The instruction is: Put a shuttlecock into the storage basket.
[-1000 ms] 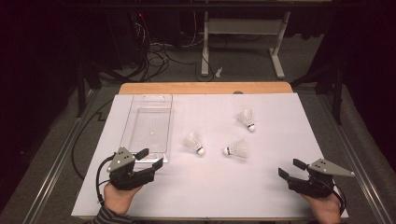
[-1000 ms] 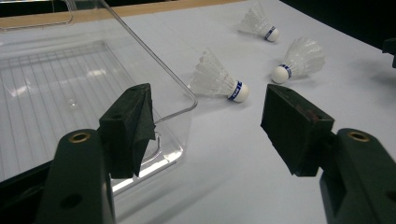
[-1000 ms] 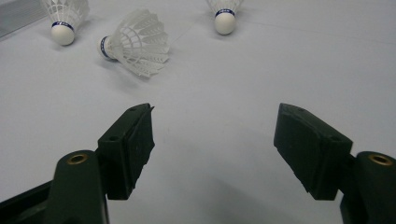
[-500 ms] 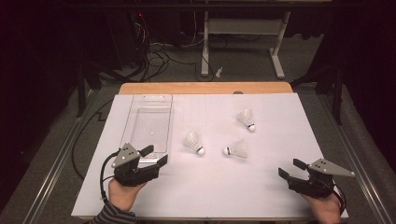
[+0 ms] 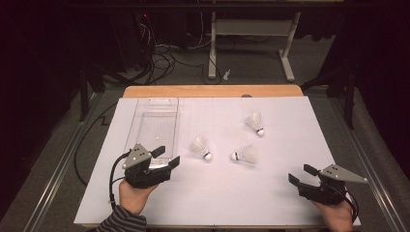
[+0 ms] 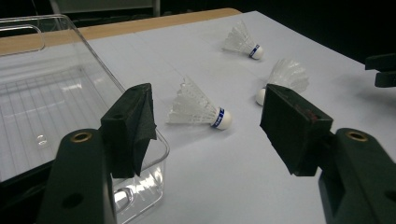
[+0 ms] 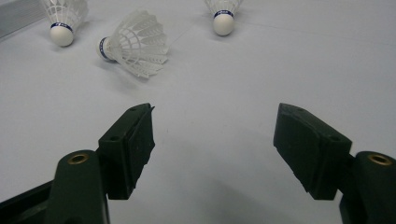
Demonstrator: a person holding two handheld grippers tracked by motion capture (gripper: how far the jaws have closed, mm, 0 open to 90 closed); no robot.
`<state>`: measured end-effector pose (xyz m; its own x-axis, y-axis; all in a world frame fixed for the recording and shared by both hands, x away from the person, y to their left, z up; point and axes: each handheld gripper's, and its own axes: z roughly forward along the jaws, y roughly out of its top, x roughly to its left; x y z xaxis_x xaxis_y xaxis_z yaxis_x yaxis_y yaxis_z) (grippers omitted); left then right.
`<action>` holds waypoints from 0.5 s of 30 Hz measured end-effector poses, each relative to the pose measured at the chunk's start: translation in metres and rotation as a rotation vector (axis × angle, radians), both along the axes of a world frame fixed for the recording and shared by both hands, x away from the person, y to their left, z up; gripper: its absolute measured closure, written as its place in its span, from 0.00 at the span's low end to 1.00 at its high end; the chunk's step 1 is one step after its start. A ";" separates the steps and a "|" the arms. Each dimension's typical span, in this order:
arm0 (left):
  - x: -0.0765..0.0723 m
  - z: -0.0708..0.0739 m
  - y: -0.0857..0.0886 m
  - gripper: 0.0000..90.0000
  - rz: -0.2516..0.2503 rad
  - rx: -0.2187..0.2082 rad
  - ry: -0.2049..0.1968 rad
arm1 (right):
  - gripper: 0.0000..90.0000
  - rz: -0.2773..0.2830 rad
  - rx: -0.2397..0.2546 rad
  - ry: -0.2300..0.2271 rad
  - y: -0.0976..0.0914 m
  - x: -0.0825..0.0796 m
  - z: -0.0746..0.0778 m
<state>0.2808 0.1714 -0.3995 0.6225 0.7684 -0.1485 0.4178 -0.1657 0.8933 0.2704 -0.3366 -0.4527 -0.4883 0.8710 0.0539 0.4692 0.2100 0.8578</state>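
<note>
Three white shuttlecocks lie on the white table sheet: a left one (image 5: 201,148), a middle one (image 5: 245,154) and a far one (image 5: 254,123). My left gripper (image 5: 167,155) is open at the near right corner of a clear plastic tray (image 5: 133,126), just left of the left shuttlecock. In the left gripper view that shuttlecock (image 6: 196,106) lies between and beyond the wide jaws of my left gripper (image 6: 210,128), its cork pointing right. My right gripper (image 5: 300,174) is open near the front right. In the right gripper view the middle shuttlecock (image 7: 135,44) lies ahead to the left.
The tray (image 6: 107,74) holds nothing and runs along the sheet's left side. The white sheet (image 5: 232,198) covers most of the wooden table (image 5: 212,91). Metal rails run along both sides; cables and a white stand are on the floor behind.
My left gripper has moved forward and to the right, closer to the left shuttlecock. The right gripper and the shuttlecocks have stayed put.
</note>
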 end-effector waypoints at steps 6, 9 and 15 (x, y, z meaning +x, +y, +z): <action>0.006 0.001 -0.004 0.39 0.000 -0.006 0.008 | 0.33 0.002 -0.002 0.003 0.001 0.000 0.000; 0.010 0.002 -0.007 0.39 -0.001 -0.007 0.010 | 0.33 0.002 -0.002 0.004 0.002 0.000 0.000; 0.015 0.002 -0.011 0.39 -0.009 -0.002 0.015 | 0.33 0.003 -0.001 0.004 0.001 0.001 0.000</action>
<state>0.2963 0.1601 -0.3979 0.6271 0.7624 -0.1597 0.4298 -0.1677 0.8872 0.2710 -0.3357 -0.4531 -0.4907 0.8696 0.0551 0.4718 0.2120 0.8558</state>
